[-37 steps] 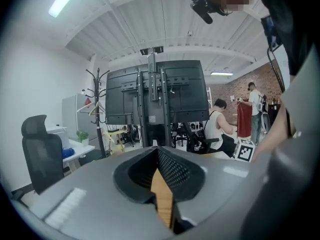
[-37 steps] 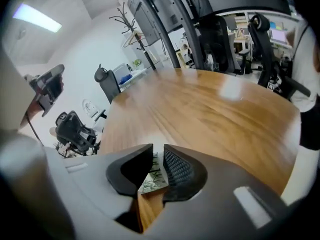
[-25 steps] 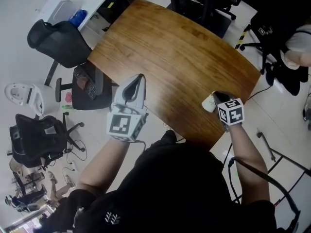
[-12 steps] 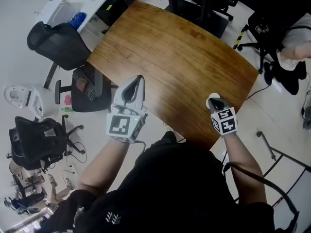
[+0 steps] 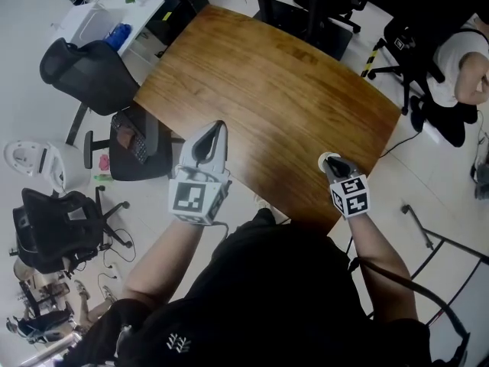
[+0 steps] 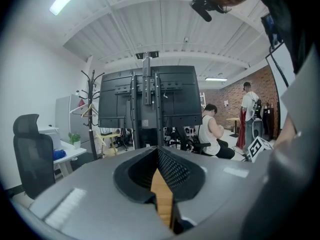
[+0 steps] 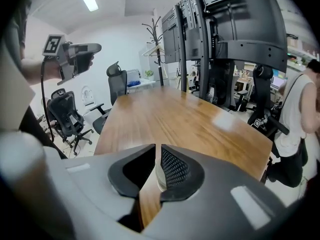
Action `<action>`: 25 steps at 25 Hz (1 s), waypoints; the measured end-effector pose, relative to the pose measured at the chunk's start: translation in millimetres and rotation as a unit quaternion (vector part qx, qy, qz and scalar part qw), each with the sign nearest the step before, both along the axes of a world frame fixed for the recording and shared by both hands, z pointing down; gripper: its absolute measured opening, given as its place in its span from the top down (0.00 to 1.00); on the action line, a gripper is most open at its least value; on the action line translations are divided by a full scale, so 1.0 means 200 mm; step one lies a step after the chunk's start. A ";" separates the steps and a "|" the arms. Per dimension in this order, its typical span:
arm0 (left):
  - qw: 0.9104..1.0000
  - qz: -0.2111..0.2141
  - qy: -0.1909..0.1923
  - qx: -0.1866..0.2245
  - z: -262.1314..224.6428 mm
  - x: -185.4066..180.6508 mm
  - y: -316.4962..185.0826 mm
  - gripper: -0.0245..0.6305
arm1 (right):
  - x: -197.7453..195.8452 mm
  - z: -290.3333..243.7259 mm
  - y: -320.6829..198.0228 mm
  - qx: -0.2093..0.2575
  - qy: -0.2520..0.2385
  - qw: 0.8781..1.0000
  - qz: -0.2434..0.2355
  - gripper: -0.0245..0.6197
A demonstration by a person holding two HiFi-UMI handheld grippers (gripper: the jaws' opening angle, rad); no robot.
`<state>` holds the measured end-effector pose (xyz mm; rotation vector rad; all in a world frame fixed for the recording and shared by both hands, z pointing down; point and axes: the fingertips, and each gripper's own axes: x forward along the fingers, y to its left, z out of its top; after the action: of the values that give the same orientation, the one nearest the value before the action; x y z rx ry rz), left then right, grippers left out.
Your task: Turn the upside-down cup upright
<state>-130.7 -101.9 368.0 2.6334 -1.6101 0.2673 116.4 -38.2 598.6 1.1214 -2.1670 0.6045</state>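
Observation:
The white cup (image 5: 325,158) stands near the right front corner of the wooden table (image 5: 260,90), its round rim facing up. My right gripper (image 5: 333,164) reaches down over that rim. In the right gripper view a pale sliver of the cup wall (image 7: 159,176) lies against the right pad, and wood shows between it and the left pad. These jaws have just been opening, and my right gripper (image 7: 158,154) is slightly open around the wall. My left gripper (image 5: 220,125) hovers over the table's front left edge, shut and empty; its tips (image 6: 158,151) meet.
Black office chairs (image 5: 80,63) (image 5: 57,216) and a white desk (image 5: 114,10) stand left of the table. A seated person (image 5: 462,60) is at the upper right. A tall monitor stand (image 6: 150,99) rises beyond the table's far end. A cable runs along the floor at the right.
The cup went from lying on its side to standing rim up. My right gripper shifted a little left with it. The left gripper stayed put.

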 end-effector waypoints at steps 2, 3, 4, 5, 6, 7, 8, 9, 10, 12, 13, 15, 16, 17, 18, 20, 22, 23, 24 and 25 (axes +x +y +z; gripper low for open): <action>1.000 0.003 0.000 -0.004 0.01 0.02 0.00 0.96 | 0.03 -0.04 -0.01 0.012 -0.002 1.000 0.012 0.90; 1.000 0.008 0.002 -0.004 0.02 0.04 -0.01 0.96 | 0.05 -0.05 -0.02 0.018 -0.002 1.000 0.020 0.90; 1.000 0.012 0.003 -0.003 0.03 0.06 -0.01 0.96 | 0.08 -0.06 -0.03 0.023 -0.001 0.999 0.029 0.90; 1.000 0.016 0.004 -0.003 0.04 0.08 -0.01 0.96 | 0.10 -0.07 -0.03 0.029 0.001 0.999 0.040 0.90; 1.000 0.019 0.005 -0.002 0.04 0.10 -0.01 0.96 | 0.13 -0.07 -0.04 0.033 0.004 0.998 0.050 0.90; 1.000 0.022 0.005 -0.002 0.05 0.12 -0.01 0.96 | 0.16 -0.08 -0.05 0.038 0.009 0.997 0.060 0.90; 1.000 0.024 0.004 -0.001 0.05 0.14 -0.02 0.96 | 0.19 -0.09 -0.05 0.043 0.014 0.996 0.071 0.90; 1.000 0.026 0.004 0.000 0.06 0.15 -0.03 0.96 | 0.22 -0.09 -0.05 0.047 0.020 0.995 0.082 0.90; 1.000 0.027 0.006 0.000 0.06 0.17 -0.03 0.96 | 0.26 -0.10 -0.06 0.050 0.023 0.994 0.094 0.90; 1.000 0.027 0.011 -0.001 0.08 0.20 -0.05 0.96 | 0.31 -0.08 -0.06 0.040 0.017 0.992 0.119 0.88; 1.000 0.029 0.012 -0.001 0.08 0.22 -0.06 0.96 | 0.33 -0.06 -0.06 0.027 0.006 0.991 0.131 0.88; 0.999 0.035 0.009 -0.001 0.10 0.27 -0.08 0.96 | 0.35 0.00 -0.05 -0.003 -0.016 0.989 0.148 0.85; 0.999 0.039 0.006 -0.003 0.12 0.29 -0.08 0.96 | 0.35 0.02 -0.05 -0.014 -0.023 0.988 0.150 0.83; 0.999 0.043 0.002 -0.007 0.15 0.31 -0.09 0.96 | 0.34 0.04 -0.04 -0.021 -0.026 0.988 0.149 0.82; 0.999 0.047 -0.004 -0.013 0.18 0.33 -0.09 0.96 | 0.33 0.05 -0.04 -0.025 -0.028 0.988 0.148 0.82; 0.998 0.052 -0.014 -0.022 0.23 0.35 -0.09 0.96 | 0.32 0.07 -0.03 -0.030 -0.031 0.988 0.147 0.82; 0.998 0.055 -0.015 -0.018 0.23 0.37 -0.10 0.96 | 0.30 0.08 -0.04 -0.035 -0.040 0.987 0.151 0.82; 0.998 0.056 -0.015 -0.015 0.22 0.37 -0.11 0.96 | 0.30 0.08 -0.04 -0.036 -0.045 0.987 0.153 0.82; 0.998 0.057 -0.016 -0.014 0.22 0.38 -0.11 0.96 | 0.30 0.08 -0.05 -0.036 -0.049 0.986 0.154 0.82; 0.998 0.057 -0.016 -0.013 0.21 0.38 -0.12 0.96 | 0.30 0.09 -0.05 -0.035 -0.052 0.986 0.156 0.82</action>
<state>-55.1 -125.4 410.7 2.7198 -1.4557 0.3356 177.1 -48.8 615.8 1.4328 -2.0527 0.8874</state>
